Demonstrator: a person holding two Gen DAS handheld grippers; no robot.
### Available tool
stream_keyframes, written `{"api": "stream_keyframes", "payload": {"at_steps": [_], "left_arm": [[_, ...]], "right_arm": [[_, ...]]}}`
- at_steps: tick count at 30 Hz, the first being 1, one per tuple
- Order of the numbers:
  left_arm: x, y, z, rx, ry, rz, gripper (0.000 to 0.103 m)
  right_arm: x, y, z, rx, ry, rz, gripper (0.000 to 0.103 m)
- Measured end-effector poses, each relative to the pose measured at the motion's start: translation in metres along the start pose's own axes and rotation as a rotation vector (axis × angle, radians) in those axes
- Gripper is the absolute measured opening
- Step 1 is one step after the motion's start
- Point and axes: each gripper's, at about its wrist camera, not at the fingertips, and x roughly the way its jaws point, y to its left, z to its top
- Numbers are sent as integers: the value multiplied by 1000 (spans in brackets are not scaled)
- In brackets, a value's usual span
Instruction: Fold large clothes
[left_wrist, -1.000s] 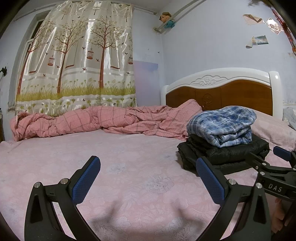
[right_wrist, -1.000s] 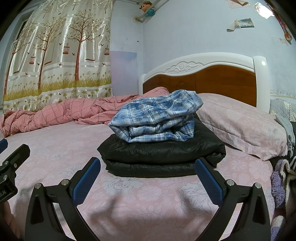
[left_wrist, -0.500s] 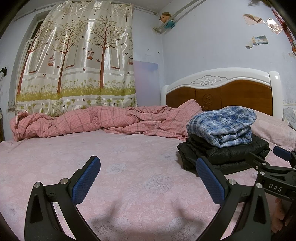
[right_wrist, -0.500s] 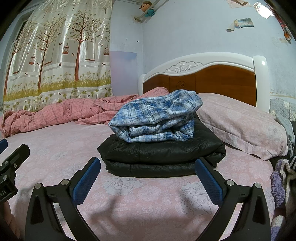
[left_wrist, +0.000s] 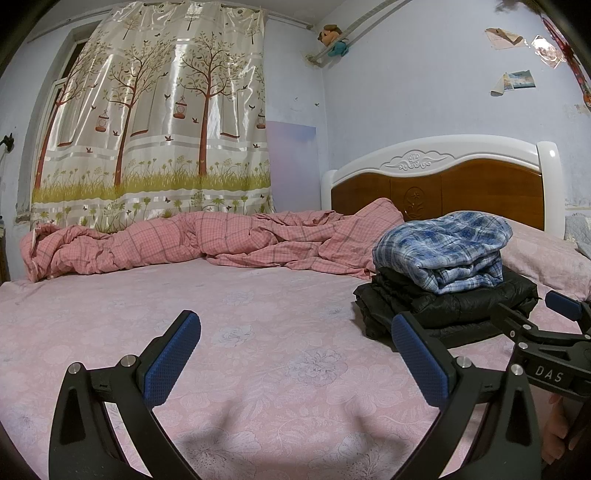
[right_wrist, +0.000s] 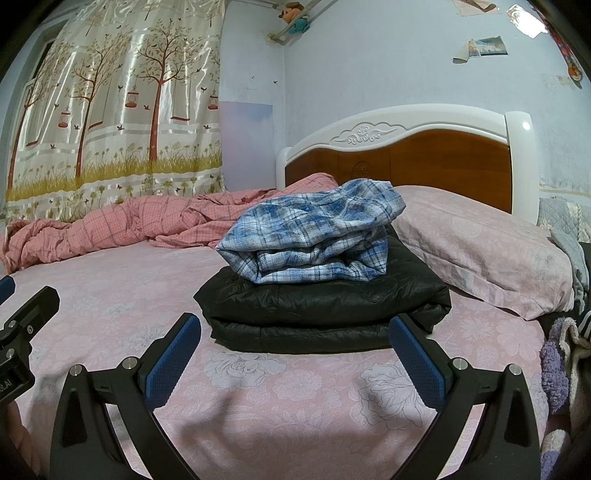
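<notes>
A folded blue plaid shirt (right_wrist: 314, 236) lies on top of a folded black padded jacket (right_wrist: 325, 306) on the pink floral bed sheet (right_wrist: 295, 391). My right gripper (right_wrist: 293, 354) hovers open just in front of this stack, nothing between its blue pads. In the left wrist view the same plaid shirt (left_wrist: 443, 251) and black jacket (left_wrist: 454, 306) sit to the right. My left gripper (left_wrist: 295, 354) is open over bare pink sheet (left_wrist: 258, 314), left of the stack. The right gripper's fingers (left_wrist: 535, 328) show at the right edge there.
A crumpled pink checked duvet (left_wrist: 192, 243) lies along the far side under a tree-print curtain (left_wrist: 155, 122). A pink pillow (right_wrist: 480, 251) and the wood and white headboard (right_wrist: 424, 147) stand behind the stack. More clothes (right_wrist: 561, 369) pile at the right edge.
</notes>
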Motion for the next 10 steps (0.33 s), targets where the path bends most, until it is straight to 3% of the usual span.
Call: {"api": "stream_keyframes", "payload": {"at_steps": [10], "left_arm": [[0,0,0,0,-1,0,103]], "right_arm": [[1,1,0,-2,4,0,103]]}}
